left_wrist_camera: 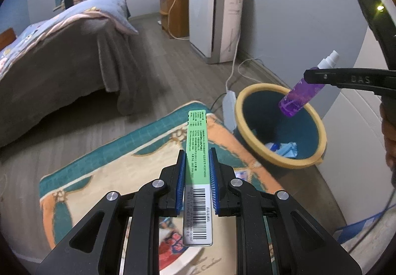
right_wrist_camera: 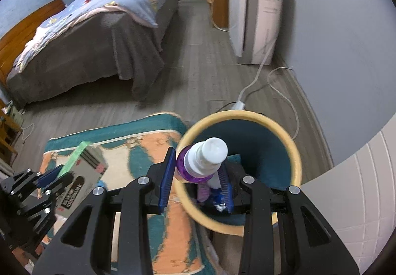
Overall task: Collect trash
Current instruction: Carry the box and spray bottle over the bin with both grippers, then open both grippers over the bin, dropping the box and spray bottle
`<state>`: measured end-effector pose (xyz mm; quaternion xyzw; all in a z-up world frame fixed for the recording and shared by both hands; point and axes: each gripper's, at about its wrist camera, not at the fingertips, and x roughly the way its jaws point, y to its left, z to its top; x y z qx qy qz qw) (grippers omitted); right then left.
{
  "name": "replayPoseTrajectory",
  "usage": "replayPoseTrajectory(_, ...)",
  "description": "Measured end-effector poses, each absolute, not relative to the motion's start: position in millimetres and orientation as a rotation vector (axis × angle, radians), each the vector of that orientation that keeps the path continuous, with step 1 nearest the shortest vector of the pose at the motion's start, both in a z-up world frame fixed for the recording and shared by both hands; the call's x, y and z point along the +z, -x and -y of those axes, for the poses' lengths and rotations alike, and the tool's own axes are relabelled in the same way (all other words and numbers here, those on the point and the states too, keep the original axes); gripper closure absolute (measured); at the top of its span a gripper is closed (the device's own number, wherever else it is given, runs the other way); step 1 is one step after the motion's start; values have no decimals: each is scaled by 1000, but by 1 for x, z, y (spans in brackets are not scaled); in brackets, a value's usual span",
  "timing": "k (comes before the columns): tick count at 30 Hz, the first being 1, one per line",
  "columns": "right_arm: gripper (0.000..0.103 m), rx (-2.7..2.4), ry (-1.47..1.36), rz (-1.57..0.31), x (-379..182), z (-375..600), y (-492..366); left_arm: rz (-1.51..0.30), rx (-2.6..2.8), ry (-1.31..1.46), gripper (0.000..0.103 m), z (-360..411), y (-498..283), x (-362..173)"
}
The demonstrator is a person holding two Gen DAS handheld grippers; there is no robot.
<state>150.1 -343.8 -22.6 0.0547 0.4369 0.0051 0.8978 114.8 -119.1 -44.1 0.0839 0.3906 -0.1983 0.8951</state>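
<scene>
The left tool (left_wrist_camera: 197, 171) clamps a long green-and-grey cardboard box (left_wrist_camera: 197, 176), its near end cut off behind the pads. The right tool (right_wrist_camera: 196, 183) grips a purple plastic spray bottle (right_wrist_camera: 198, 163) over the round yellow-rimmed teal bin (right_wrist_camera: 295, 151); crumpled blue scraps (left_wrist_camera: 284, 147) lie blurred inside.

left gripper (left_wrist_camera: 197, 171) clamped, right gripper (right_wrist_camera: 195, 176) clamped, angled down
</scene>
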Motion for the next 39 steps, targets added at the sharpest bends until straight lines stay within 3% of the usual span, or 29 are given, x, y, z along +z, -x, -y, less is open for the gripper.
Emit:
replayPoseTrajectory(24,70,-192,-219,-1038,-81,426,-168,-835,-612,-201,84,252,-152,-49)
replayPoseTrajectory(35,70,-226,-253,-1030,-80,430,-168,-865,-587,-166,83,280,-174,-80)
replayPoseTrajectory(37,70,-222,-264,-1020,-80,431,-169,-859,-590,-169,78,278,-176,-80)
replayPoseTrajectory(39,69,-208,-273,-1002,-77,429,-169,-848,-583,-183,54,278,-179,-78)
